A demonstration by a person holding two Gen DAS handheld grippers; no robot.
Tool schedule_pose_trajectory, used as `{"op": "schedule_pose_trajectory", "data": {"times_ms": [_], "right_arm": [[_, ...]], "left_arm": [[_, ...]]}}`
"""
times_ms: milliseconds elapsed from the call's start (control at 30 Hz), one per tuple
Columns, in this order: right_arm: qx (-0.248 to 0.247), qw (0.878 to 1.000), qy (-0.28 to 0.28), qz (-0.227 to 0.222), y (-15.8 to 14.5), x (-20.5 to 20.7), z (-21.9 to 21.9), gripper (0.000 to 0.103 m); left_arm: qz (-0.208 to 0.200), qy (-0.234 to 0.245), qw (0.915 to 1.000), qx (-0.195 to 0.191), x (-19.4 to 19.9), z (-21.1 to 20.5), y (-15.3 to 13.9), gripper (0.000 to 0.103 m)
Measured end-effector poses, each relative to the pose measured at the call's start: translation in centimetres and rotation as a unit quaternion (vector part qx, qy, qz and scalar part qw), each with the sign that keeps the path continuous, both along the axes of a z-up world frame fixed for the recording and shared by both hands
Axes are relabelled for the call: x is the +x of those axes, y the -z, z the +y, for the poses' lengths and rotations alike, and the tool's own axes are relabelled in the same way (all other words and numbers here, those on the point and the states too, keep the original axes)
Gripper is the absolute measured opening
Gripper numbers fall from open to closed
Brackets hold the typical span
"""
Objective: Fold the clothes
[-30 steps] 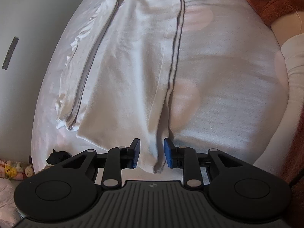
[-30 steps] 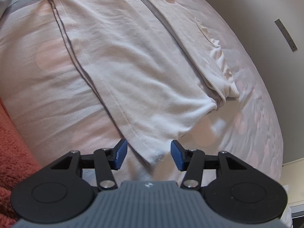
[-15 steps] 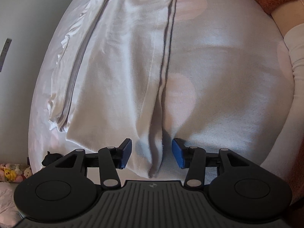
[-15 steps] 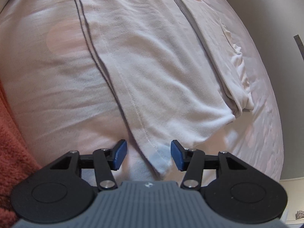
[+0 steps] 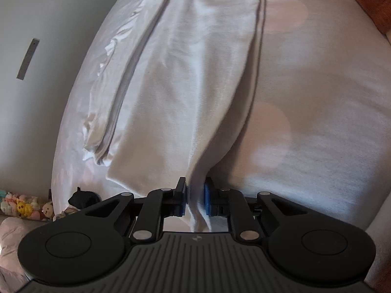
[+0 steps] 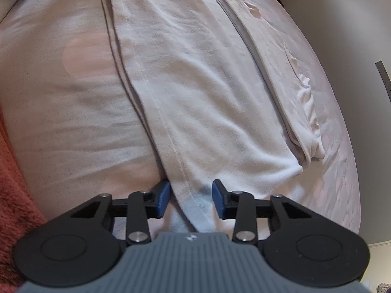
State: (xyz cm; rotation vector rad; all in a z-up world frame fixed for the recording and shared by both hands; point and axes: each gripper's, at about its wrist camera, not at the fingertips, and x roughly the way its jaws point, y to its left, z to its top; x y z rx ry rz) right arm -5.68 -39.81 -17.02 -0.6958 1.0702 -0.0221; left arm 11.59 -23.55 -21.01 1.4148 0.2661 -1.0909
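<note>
A white garment point(image 5: 185, 85) lies folded lengthwise on the bed, with a narrower folded strip point(image 5: 117, 92) along its far side. My left gripper point(image 5: 195, 200) is closing its jaws, and the blue pads pinch a bunched near corner of the garment between them. In the right wrist view the same garment point(image 6: 195, 97) runs away from me, its hemmed corner lying between the pads of my right gripper point(image 6: 190, 197). That gripper's jaws are closing too, but a gap still shows on each side of the cloth.
The pale bed sheet point(image 5: 317, 122) with faint pink dots spreads around the garment. An orange fleece blanket point(image 6: 14, 171) lies along one bed edge. Small plush toys point(image 5: 22, 206) and a black figure point(image 5: 80, 197) sit beyond the bed's end. A grey wall point(image 6: 354, 36) borders the far side.
The left jaws opened wider around the garment corner, then closed onto it, bunching the cloth. The right gripper sank to the other corner and its jaws narrowed around it.
</note>
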Motion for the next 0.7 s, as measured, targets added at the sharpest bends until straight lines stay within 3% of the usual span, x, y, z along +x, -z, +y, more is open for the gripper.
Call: {"op": "schedule_pose_trajectory", "data": {"times_ms": [133,233,300,400,600,667,700], "right_arm": [[-0.002,1.000,-0.003,-0.002,0.0,0.0,0.3,0.035],[0.003,1.000,-0.011,-0.013,-0.2,-0.2,0.5,0.033],[0.018,0.999,-0.031,-0.029,-0.7,-0.6,0.8,0.035],[0.019,0.999,-0.038,-0.019,-0.6,-0.3,1.1,0.036],[-0.004,1.000,-0.007,-0.012,0.1,0.4,0.4,0.033],[-0.008,1.000,-0.002,-0.011,0.2,0.4,0.3,0.015],[-0.009,1.000,0.000,-0.008,0.3,0.5,0.2,0.015]], "left_arm": [[-0.008,-0.031,0.9976,-0.061,0.6,-0.1,-1.8,0.011],[-0.010,-0.050,0.9950,-0.086,1.0,-0.2,-2.5,0.010],[-0.011,-0.056,0.9941,-0.092,1.1,-0.3,-2.7,0.010],[-0.012,-0.058,0.9937,-0.095,1.1,-0.5,-2.8,0.010],[-0.016,-0.062,0.9932,-0.097,1.2,-0.4,-2.8,0.008],[-0.015,-0.064,0.9931,-0.097,1.3,-0.3,-2.8,0.008],[-0.015,-0.064,0.9932,-0.097,1.3,-0.3,-2.8,0.008]]}}
